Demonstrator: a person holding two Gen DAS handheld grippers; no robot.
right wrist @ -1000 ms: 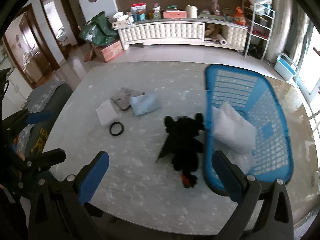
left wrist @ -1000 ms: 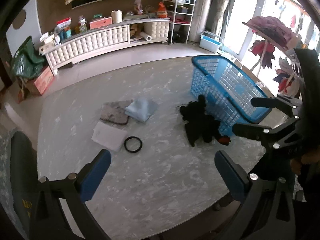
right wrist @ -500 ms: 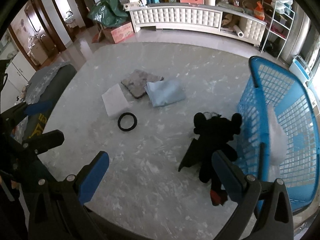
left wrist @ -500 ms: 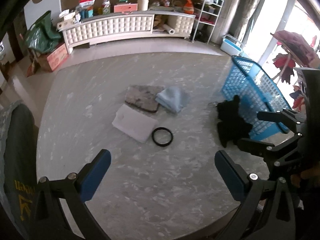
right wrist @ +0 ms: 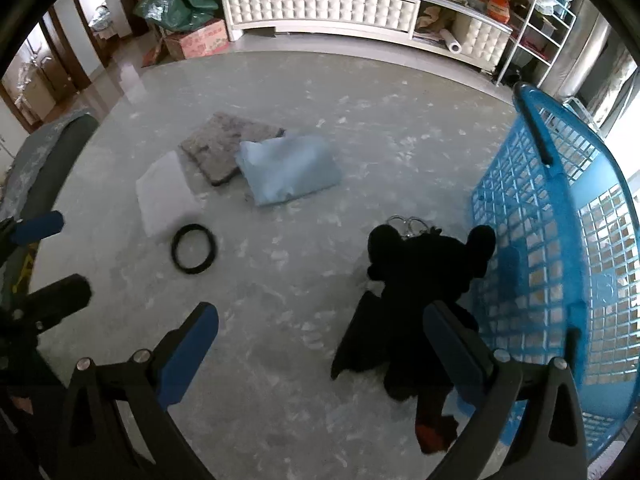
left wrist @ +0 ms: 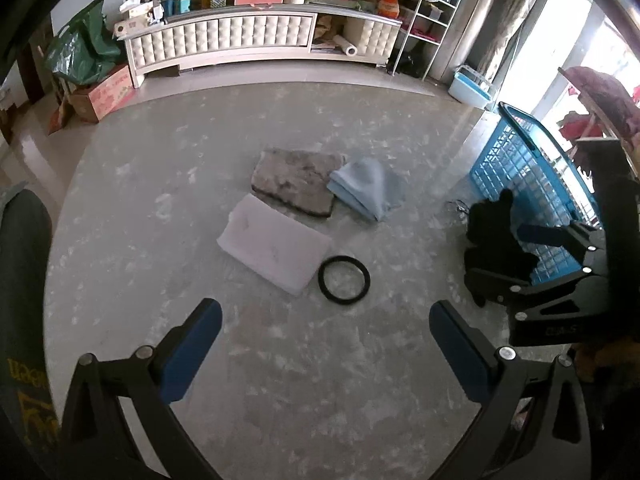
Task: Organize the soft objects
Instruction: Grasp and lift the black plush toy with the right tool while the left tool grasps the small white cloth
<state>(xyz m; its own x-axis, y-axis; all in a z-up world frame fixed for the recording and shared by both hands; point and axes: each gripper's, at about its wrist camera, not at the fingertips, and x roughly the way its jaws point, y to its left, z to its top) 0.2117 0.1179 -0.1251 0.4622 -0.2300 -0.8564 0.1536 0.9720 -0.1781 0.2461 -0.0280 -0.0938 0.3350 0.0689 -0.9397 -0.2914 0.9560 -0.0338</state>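
On the round marble table (left wrist: pixel 280 360) lie a white foam pad (left wrist: pixel 272 254), a grey fuzzy pad (left wrist: pixel 298 182), a folded light-blue cloth (left wrist: pixel 364 188) and a black ring (left wrist: pixel 344 279). A black plush toy (right wrist: pixel 420 280) lies against the blue basket (right wrist: pixel 560 240). My left gripper (left wrist: pixel 324 352) is open and empty, above the table in front of the ring. My right gripper (right wrist: pixel 320 348) is open and empty, its right finger over the plush. The same items show in the right wrist view: foam pad (right wrist: pixel 164 192), grey pad (right wrist: pixel 228 144), cloth (right wrist: pixel 288 168), ring (right wrist: pixel 193 249).
The blue basket (left wrist: pixel 532 192) stands at the table's right edge. A dark chair back (left wrist: pixel 20 280) is at the left edge. A long white cabinet (left wrist: pixel 256 36) with clutter, a wire rack (left wrist: pixel 424 20) and a green bag (left wrist: pixel 84 48) stand on the floor beyond.
Both grippers swung left and moved lower over the table. The pads, cloth and ring shifted toward the centre of view; the basket moved to the right edge. Nothing was taken hold of.
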